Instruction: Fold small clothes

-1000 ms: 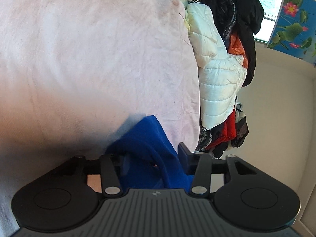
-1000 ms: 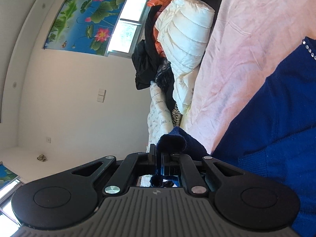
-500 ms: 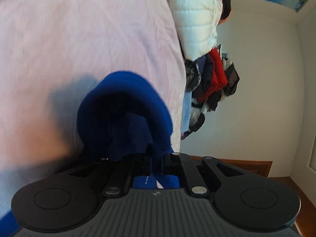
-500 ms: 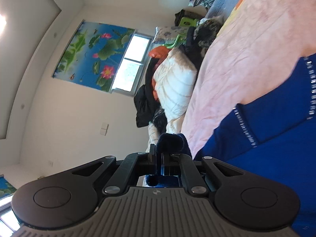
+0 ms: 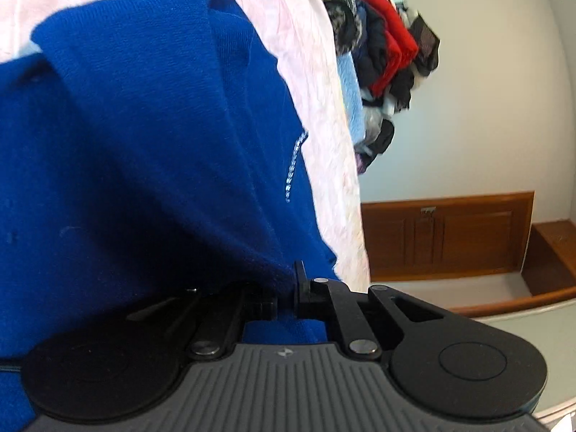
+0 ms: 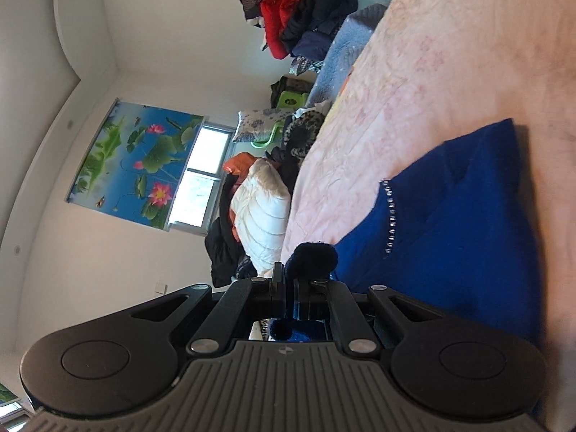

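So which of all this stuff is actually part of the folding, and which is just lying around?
In use:
blue knit garment
left gripper, clamped on it
right gripper, clamped on it
pink bedspread

Lying about:
white puffer jacket
red clothes pile
lotus picture
wooden cabinet

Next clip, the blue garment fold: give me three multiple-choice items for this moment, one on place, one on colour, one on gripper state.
1. Where does the blue garment lie?
A. on the pink bedspread
B. on the floor
C. on a chair

2. What colour is the puffer jacket below the window?
A. red
B. white
C. green

3. How is the right gripper?
A. wide open
B. shut on nothing
C. shut on the garment's edge

Answers: 1 A, pink fabric surrounds it; 2 B, pale quilted panels; 3 C, blue cloth bunches between its fingers, as with the left gripper.
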Demonstrator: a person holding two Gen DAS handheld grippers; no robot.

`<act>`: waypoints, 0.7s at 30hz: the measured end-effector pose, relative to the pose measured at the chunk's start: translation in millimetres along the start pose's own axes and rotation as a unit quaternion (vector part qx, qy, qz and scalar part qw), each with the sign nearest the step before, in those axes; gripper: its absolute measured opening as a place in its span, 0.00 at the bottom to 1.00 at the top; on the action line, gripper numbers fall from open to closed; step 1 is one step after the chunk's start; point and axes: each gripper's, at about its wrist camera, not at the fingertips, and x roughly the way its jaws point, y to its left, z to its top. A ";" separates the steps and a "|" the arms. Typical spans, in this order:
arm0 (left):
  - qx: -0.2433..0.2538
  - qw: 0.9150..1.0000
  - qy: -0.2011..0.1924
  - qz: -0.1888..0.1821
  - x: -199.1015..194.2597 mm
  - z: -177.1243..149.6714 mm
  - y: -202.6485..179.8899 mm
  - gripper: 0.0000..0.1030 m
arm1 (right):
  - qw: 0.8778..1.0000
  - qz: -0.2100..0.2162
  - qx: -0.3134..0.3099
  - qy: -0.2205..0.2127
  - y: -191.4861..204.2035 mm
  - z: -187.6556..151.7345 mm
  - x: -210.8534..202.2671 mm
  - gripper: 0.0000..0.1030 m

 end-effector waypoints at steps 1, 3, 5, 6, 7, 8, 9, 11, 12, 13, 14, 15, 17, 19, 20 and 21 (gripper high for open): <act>-0.004 1.000 0.006 0.006 2.1 -0.4 1.3 0.07 | 1.000 -0.006 0.005 -0.001 -7.1 -1.5 -3.1 0.10; -0.002 1.000 0.021 0.015 5.9 -0.4 2.4 0.07 | 1.000 -0.015 0.011 -0.004 -17.9 -3.8 -7.8 0.09; 0.003 0.999 0.039 0.029 10.1 0.5 1.8 0.07 | 1.000 -0.023 0.017 -0.005 -27.4 -5.1 -12.7 0.10; 0.006 0.999 0.045 0.031 10.8 1.4 1.8 0.07 | 0.999 -0.029 0.019 -0.007 -31.9 -5.4 -13.9 0.09; 0.013 0.998 0.047 0.034 13.2 -4.9 -1.0 0.07 | 0.999 -0.030 0.021 -0.008 -35.9 -5.5 -15.2 0.09; 0.019 0.998 0.048 0.039 12.8 -5.3 -2.7 0.07 | 0.999 -0.031 0.023 -0.008 -38.9 -5.3 -15.5 0.09; 0.021 0.998 0.048 0.045 12.6 -5.0 -3.5 0.07 | 0.999 -0.033 0.024 -0.007 -41.7 -5.1 -14.7 0.09; 0.021 0.997 0.047 0.050 14.2 -3.9 -4.9 0.07 | 0.999 -0.041 0.026 -0.005 -46.0 -5.6 -13.3 0.09; 0.025 0.997 0.046 0.051 13.8 -4.6 -6.3 0.07 | 0.999 -0.043 0.026 -0.006 -47.2 -6.0 -12.6 0.10; 0.031 0.997 0.046 0.052 13.6 -6.5 -8.5 0.07 | 0.999 -0.042 0.025 -0.008 -45.8 -7.2 -14.1 0.10; 0.038 0.997 0.046 0.050 13.6 -8.7 -10.8 0.07 | 0.999 -0.036 0.023 -0.011 -45.0 -7.6 -15.3 0.09; 0.046 0.997 0.049 0.048 15.4 -10.9 -13.8 0.07 | 0.999 -0.027 0.021 -0.015 -44.3 -6.7 -18.6 0.09; 0.060 0.995 0.058 0.050 19.1 -16.4 -16.2 0.07 | 0.999 -0.011 0.022 -0.028 -43.7 -7.7 -27.6 0.09; 0.070 0.993 0.075 0.052 27.8 -19.8 -17.3 0.07 | 0.999 -0.016 0.033 -0.040 -53.2 -6.1 -35.3 0.09; 0.071 0.993 0.082 0.052 29.2 -20.2 -16.0 0.07 | 0.998 -0.024 0.044 -0.039 -60.8 -5.5 -36.3 0.09; 0.071 0.993 0.083 0.051 27.6 -19.9 -15.7 0.07 | 0.997 -0.036 0.053 -0.036 -67.4 -5.1 -36.4 0.10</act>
